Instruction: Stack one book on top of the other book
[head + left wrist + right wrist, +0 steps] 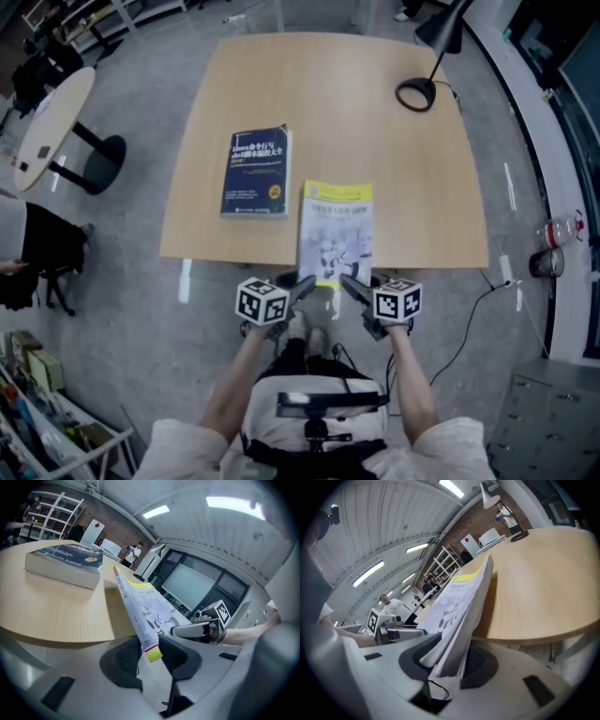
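A thick blue book point(256, 172) lies flat on the left half of the wooden table point(328, 84); it also shows as the blue book point(65, 562) in the left gripper view. A white and yellow book point(336, 232) overhangs the table's near edge. My left gripper point(305, 281) is shut on its near left corner, and my right gripper point(349, 281) is shut on its near right corner. In the left gripper view the white book point(145, 606) tilts up from between the jaws of the left gripper point(150, 651). The right gripper view shows the book's page edge point(461, 606) clamped in the right gripper point(450, 660).
A black desk lamp point(419, 92) stands at the table's far right. To the left is a round side table point(52, 122) on a black foot. On the floor at the right lie a water bottle point(561, 230) and a cable point(478, 314).
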### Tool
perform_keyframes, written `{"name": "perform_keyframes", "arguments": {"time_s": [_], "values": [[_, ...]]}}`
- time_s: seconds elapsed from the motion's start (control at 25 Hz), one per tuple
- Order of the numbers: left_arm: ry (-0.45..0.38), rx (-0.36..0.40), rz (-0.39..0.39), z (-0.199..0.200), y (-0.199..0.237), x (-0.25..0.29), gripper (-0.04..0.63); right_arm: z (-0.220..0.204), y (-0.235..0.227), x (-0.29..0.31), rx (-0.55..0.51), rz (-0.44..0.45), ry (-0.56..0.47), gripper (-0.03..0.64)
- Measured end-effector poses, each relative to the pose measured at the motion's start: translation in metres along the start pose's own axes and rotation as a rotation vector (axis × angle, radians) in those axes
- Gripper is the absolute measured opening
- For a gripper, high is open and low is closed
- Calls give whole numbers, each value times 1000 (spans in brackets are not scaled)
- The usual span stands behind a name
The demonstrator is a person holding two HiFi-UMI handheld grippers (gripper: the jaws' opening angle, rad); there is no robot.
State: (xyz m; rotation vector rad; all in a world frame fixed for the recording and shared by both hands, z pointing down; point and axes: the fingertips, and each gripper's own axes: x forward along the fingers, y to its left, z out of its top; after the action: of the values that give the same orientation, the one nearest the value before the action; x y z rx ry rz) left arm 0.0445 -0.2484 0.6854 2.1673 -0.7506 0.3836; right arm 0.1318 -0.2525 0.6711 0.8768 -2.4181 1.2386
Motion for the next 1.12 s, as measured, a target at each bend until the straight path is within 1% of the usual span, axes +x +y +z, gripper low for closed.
{"name": "perform_keyframes", "arguments": {"time_s": [0.12,0.24,0.44,0.52,0.68,0.84,0.96,1.12], "values": [[-55,46,17,9,-9,-10,118,9,11,-7,-42,12,-30,117],[-102,111,39,27,-20,-23,118,26,27,-16,-90,32,-72,118],[-196,243,105,85,-40,-59,118,78,66,-28,-187,75,-167,117],[-229,274,133,103,-46,-76,118,96,83,-31,-229,89,-189,117],[-270,296,161,121,-49,-109,118,114,120,-28,-286,118,-203,117],[-290,297,182,126,-39,-130,118,122,140,-13,-317,136,-197,117],[-289,291,193,127,-20,-141,118,124,146,7,-322,144,-180,117],[-268,284,192,141,24,-154,118,138,149,54,-304,133,-163,117]]}}
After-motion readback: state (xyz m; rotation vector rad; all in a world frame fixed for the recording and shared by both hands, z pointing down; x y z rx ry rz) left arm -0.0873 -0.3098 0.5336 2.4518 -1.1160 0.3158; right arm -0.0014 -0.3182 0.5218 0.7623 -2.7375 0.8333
